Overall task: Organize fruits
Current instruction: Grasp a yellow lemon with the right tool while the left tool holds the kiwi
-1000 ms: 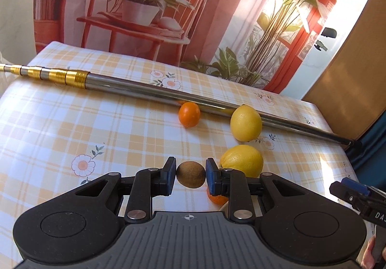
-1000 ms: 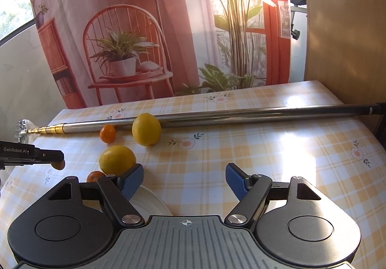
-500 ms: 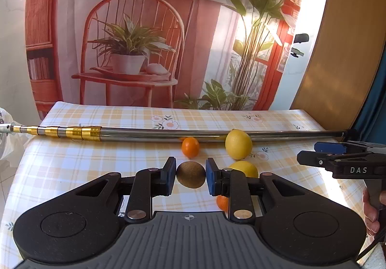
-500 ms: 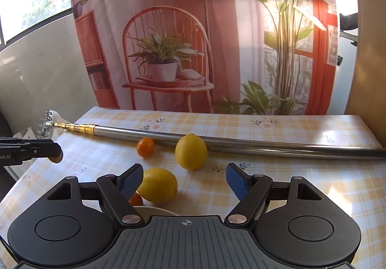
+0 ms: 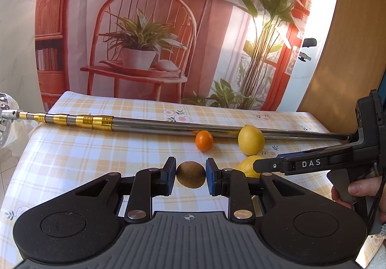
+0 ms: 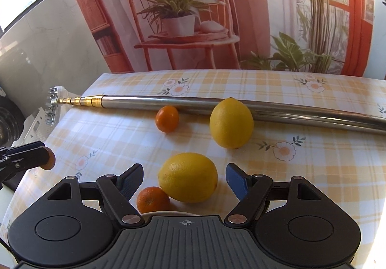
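Note:
My left gripper (image 5: 190,174) is shut on a brown kiwi (image 5: 190,174), held above the checked tablecloth. Beyond it lie a small orange (image 5: 204,140), a lemon (image 5: 251,139) and a second lemon (image 5: 248,167) partly hidden by the right gripper's body. In the right wrist view my right gripper (image 6: 183,179) stands open, its fingers either side of the near lemon (image 6: 187,177). A second orange (image 6: 153,199) touches that lemon at its lower left. The far lemon (image 6: 231,123) and the far orange (image 6: 167,118) rest against the pole.
A long steel telescopic pole (image 6: 193,103) with gold rings lies across the table behind the fruit. A white plate rim (image 6: 168,213) shows just under the right gripper. A printed backdrop stands behind the table; a wooden panel (image 5: 337,71) is at the right. A hand (image 5: 361,189) holds the right gripper.
The right gripper has swung left and forward over the near lemon, so its fingers now flank it. The left gripper still holds the kiwi, and the right gripper has come closer in its view.

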Motion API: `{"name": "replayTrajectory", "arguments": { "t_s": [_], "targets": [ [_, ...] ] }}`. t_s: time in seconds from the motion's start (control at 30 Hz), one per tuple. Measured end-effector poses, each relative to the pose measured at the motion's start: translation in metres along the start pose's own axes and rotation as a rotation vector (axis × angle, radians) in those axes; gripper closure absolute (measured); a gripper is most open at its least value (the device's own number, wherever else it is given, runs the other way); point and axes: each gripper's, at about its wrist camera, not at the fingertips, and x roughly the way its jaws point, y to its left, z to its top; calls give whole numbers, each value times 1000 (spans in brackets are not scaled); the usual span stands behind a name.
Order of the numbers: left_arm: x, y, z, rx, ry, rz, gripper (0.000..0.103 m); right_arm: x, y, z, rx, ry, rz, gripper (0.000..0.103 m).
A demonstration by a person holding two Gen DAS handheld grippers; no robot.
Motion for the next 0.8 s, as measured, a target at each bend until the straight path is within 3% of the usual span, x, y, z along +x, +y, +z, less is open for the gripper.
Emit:
{"name": "replayTrajectory", "arguments": {
  "t_s": [0.3, 0.47, 0.53, 0.8],
  "targets": [
    [6, -1, -4, -15, 8, -9, 75, 27, -4, 4, 45, 65, -38, 33],
    [9, 1, -6, -19, 18, -17, 75, 33, -13, 1, 105, 90, 2, 35],
    [11, 1, -7, -23, 24, -20, 75, 35, -14, 1, 117, 98, 11, 40],
    [13, -3, -11, -17, 41, -26, 75, 32, -10, -4, 98, 72, 14, 43]
  ]
}}
